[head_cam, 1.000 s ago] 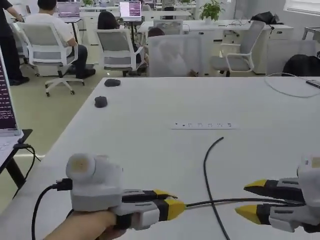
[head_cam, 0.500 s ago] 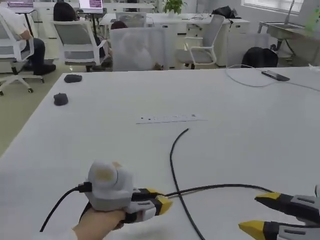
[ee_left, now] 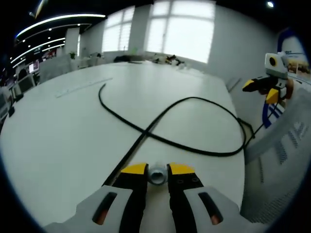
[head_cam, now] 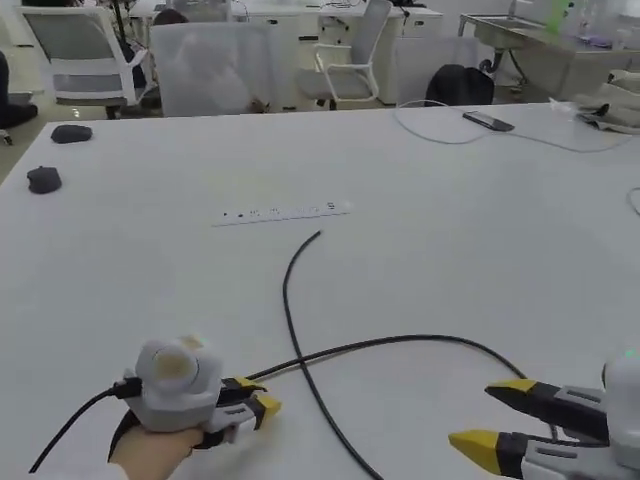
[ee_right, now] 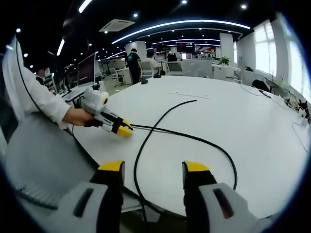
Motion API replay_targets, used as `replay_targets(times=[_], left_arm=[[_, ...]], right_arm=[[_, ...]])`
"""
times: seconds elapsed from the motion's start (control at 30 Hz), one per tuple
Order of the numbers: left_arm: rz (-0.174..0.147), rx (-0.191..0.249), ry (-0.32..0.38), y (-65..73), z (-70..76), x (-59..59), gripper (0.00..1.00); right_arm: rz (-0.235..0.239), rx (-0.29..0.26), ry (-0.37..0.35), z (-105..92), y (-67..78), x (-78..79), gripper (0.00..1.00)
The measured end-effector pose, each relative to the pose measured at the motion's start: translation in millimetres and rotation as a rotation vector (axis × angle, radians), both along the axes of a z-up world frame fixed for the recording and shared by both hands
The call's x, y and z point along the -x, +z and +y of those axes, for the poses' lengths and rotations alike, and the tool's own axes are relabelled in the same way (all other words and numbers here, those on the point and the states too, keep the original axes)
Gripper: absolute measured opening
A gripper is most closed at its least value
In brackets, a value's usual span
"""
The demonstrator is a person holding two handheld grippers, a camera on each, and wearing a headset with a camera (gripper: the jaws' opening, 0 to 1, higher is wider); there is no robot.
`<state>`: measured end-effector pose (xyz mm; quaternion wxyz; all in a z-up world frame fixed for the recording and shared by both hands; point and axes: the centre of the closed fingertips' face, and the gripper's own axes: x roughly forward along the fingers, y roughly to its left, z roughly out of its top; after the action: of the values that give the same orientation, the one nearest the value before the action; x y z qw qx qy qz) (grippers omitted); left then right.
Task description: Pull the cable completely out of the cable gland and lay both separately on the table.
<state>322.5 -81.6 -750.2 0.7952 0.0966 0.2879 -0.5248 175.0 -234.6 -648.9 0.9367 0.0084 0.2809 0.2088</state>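
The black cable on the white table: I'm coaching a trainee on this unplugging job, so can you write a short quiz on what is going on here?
1. True or false: the right gripper is clamped on the cable.
2. What is pinched between the left gripper's tips? A) a screw B) a small pale cable gland C) nothing
3. Fill in: on the table, the cable ___ over itself, making a loop.
Key: 1 false, its jaws stand open; 2 B; 3 crosses.
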Motion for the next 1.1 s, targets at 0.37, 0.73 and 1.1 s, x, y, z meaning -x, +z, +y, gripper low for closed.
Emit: replay_targets(times=[0.37,0.73,1.1], left_arm=[[-0.014,-0.045,0.014,-7.5,8.8,-1.4,0.18],[0.024,-0.017,0.072,55.2,64.6,13.9,0.36],[-0.014,0.031,0.343,143.4,201.8,43.8,0.63]], right_arm=[[0.004,-0.014,-0.022,-9.1,-4.3,8.3,0.49],[0.041,-0.012,0.028,-6.1,-5.8,-0.5,0.57],[0.074,-0.114,-0.012,0.1,9.2,-10.8,0.62]])
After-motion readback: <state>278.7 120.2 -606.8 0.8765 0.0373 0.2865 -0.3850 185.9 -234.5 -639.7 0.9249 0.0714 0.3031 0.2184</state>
